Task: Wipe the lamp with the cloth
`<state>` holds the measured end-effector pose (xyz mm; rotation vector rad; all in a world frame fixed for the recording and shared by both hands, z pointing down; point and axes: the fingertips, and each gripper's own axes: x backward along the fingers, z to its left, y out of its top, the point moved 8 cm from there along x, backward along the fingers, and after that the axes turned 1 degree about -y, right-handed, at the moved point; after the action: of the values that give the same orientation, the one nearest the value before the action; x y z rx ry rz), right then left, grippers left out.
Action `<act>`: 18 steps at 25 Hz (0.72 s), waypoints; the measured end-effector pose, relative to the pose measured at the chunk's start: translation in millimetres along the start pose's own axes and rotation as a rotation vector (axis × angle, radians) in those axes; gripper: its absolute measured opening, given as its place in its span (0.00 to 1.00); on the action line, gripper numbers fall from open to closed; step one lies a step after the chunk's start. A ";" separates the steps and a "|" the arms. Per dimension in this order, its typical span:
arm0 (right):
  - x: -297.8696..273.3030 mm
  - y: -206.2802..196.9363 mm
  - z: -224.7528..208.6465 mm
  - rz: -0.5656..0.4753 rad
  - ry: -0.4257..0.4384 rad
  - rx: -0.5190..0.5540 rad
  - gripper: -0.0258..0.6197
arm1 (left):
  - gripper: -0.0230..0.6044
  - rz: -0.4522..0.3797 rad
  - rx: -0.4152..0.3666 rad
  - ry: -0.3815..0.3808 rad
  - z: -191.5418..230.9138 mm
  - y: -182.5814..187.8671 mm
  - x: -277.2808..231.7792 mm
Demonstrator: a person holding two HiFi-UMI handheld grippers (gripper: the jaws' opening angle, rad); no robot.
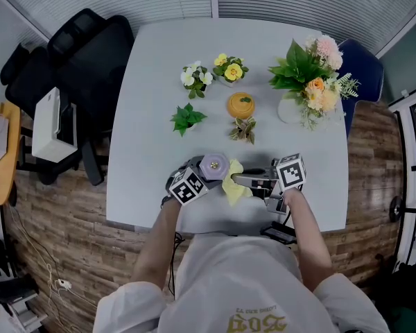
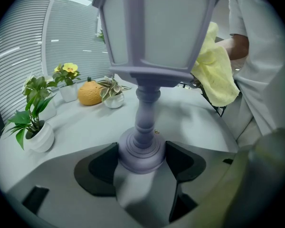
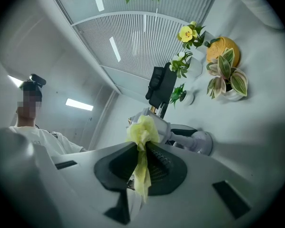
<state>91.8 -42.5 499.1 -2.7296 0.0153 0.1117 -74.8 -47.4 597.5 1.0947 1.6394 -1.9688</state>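
A pale purple lantern-style lamp (image 1: 214, 166) stands upright near the table's front edge. My left gripper (image 2: 141, 156) is shut on the lamp's round base (image 2: 140, 152), one jaw on each side of it. The lamp's shade (image 2: 154, 27) rises above. My right gripper (image 3: 141, 161) is shut on a yellow cloth (image 3: 142, 133), whose bunched end touches the lamp's shade (image 3: 157, 123). In the left gripper view the cloth (image 2: 215, 74) rests against the shade's right side. From the head view the cloth (image 1: 234, 186) lies between the lamp and the right gripper (image 1: 248, 180), with the left gripper (image 1: 193, 181) at the lamp's left.
Behind the lamp stand small potted plants (image 1: 187, 118), (image 1: 243, 130), (image 1: 196, 76), (image 1: 229, 69), an orange fruit ornament (image 1: 240, 105) and a flower bouquet in a white vase (image 1: 310, 82). Black chairs (image 1: 76, 54) with a white box (image 1: 48, 125) stand left of the table (image 1: 152, 61).
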 end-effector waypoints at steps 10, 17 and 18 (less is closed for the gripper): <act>-9.8 -1.0 -2.3 0.025 0.010 0.011 0.12 | 0.53 0.002 0.001 -0.003 0.3 -0.5 -1.2; -14.4 -1.8 -6.9 0.049 -0.006 0.007 0.12 | 0.53 0.003 0.002 -0.004 -0.2 -0.2 -1.0; -14.8 -2.1 -7.9 0.054 -0.012 0.005 0.12 | 0.53 0.003 0.002 -0.004 -0.2 -0.1 -0.8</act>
<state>77.7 -43.9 508.4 -2.7241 0.0856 0.1426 -74.3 -47.4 598.1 1.0928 1.6332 -1.9703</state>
